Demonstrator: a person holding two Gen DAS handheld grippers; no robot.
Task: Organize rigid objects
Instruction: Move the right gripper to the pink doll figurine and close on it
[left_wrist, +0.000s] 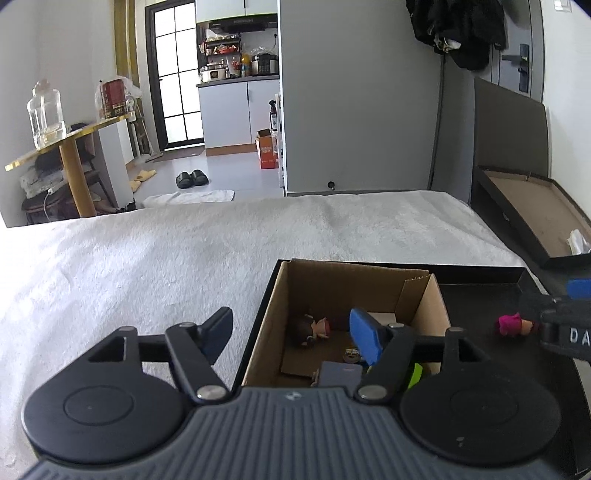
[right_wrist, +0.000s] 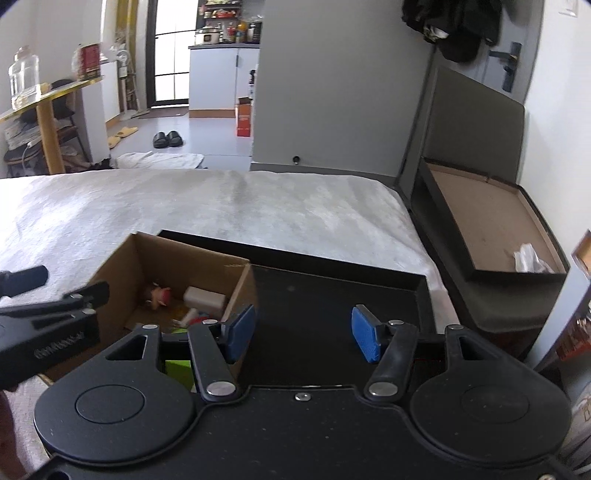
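The left gripper (left_wrist: 291, 334), jaws apart and empty, hovers over the cardboard box (left_wrist: 325, 280); inside, a small doll (left_wrist: 314, 328) looks light, rigid, best pinched at its middle.

The right gripper (right_wrist: 303, 332) stands released too.

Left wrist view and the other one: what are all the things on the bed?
white blanket: one, white, covering the bed
black tray: one, black, on the blanket
cardboard box: one, brown, open, in the tray's left end
doll: one, dark-haired, inside the box
beige block: one, beige, inside the box
green thing: one, bright green, by the box's near corner, mostly hidden
pink toy: one, magenta, right of the box
left gripper: one, black with blue pads, open, over the box
right gripper: one, same colours, open, over the tray
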